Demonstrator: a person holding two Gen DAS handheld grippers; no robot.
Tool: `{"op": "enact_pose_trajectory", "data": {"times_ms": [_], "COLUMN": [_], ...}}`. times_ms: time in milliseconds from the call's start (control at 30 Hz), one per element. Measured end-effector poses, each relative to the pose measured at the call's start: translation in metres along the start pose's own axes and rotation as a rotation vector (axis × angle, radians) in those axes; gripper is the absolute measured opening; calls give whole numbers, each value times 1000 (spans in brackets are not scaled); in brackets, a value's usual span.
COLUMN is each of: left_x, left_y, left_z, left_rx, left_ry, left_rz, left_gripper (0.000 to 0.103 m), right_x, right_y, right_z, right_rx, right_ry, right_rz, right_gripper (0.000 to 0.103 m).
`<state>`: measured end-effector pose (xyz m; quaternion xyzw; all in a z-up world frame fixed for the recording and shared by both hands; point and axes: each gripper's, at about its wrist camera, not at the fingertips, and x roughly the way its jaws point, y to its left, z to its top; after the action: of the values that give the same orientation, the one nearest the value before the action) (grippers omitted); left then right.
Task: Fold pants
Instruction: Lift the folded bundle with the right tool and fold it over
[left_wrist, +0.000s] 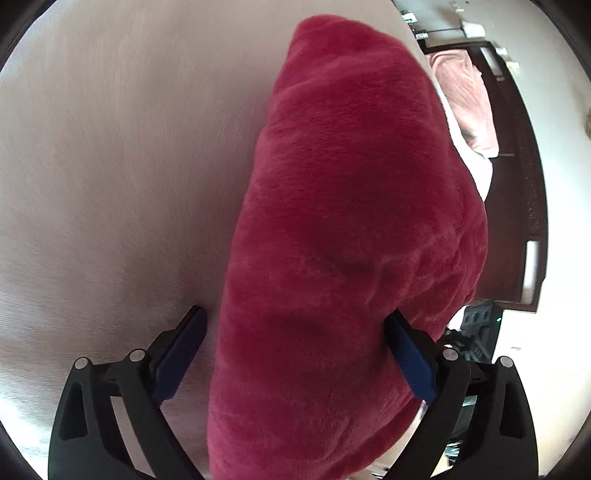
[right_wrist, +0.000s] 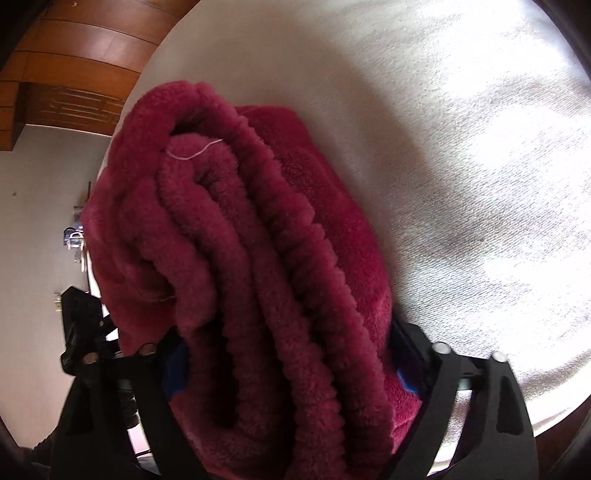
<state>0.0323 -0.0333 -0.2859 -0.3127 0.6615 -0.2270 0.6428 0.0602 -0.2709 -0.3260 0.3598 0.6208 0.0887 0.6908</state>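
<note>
The red fleece pants (left_wrist: 351, 184) lie as a thick folded bundle on a white cloth surface (left_wrist: 110, 147). My left gripper (left_wrist: 295, 312) straddles one end of the bundle. Its right pad (left_wrist: 406, 354) touches the fleece, while a strip of white cloth shows between the left pad (left_wrist: 181, 354) and the fabric, so it stands open. In the right wrist view the pants (right_wrist: 258, 240) show several stacked folded edges with a loose white thread. My right gripper (right_wrist: 288, 332) has both blue pads pressed into the bundle, with fleece bulging over them.
The white towel-like surface (right_wrist: 461, 147) spreads wide to the right of the bundle. A pink cloth (left_wrist: 469, 96) and dark wooden furniture (left_wrist: 517, 184) stand beyond the surface's edge. Brown wood panelling (right_wrist: 74, 55) and black equipment (right_wrist: 79, 332) lie off the other edge.
</note>
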Motion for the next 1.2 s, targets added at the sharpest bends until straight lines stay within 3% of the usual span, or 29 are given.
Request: {"op": "enact_pose_trajectory", "data": {"times_ms": [133,367,433,667,833,1000,1200], "left_x": [-1,-13,-17,-31,-16,25,109], "left_y": [4,-10,-20,-60,-117,-188,-287], "left_z": [0,-2,-6,-9,-7,-1,14], "left_rx": [-41,-11,8,53,104,111,168], "left_ry": [28,44,38,-19,-72,-115,-86], "left_rz": [-96,-121,-130,-153,-144,-126,-131], "left_gripper": [77,53,50,48,48,48,48], "right_x": [-5,-19,-29,-68,-101,-140,-207], "right_y": [3,8,9,-5,-41,-95,-186], "right_z": [-1,0,0,0,20,56,92], "right_rx": [-24,-53,-66,-112,-116,-101,-62], "right_ry": [11,-8,-17,-60,-98,-123,-207], "right_rz": [4,3,15,80,127,162,173], "right_gripper": [59,48,47,46,46,47,47]}}
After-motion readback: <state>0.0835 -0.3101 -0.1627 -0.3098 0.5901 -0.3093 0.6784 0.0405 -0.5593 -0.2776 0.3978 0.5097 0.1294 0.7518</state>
